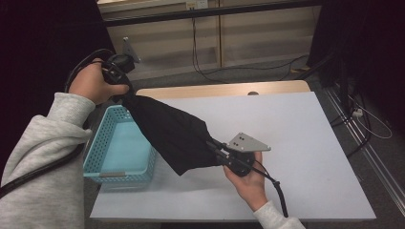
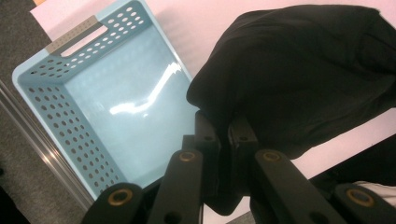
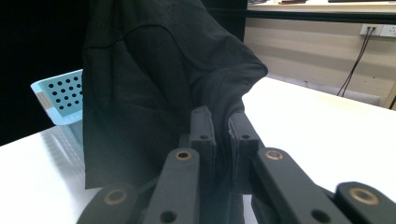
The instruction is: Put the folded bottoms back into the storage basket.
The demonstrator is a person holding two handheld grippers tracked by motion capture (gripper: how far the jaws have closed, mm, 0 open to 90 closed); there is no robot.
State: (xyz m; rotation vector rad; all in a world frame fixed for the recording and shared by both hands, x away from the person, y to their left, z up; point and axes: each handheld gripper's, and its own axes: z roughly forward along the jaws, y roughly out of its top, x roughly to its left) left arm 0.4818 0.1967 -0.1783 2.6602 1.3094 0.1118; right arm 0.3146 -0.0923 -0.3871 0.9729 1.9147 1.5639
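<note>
I have the left hand-held gripper (image 1: 125,91) and right hand-held gripper (image 1: 213,144) each clamped on the black fabric garment (image 1: 172,131), stretched above the light-blue perforated plastic basket (image 1: 102,157) and white desk (image 1: 305,143).

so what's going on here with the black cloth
A person holds a black garment stretched in the air between two handheld grippers. The left gripper pinches one end above the light blue basket, which looks empty; the right gripper pinches the other end over the white table. Both are shut on the fabric.
</note>
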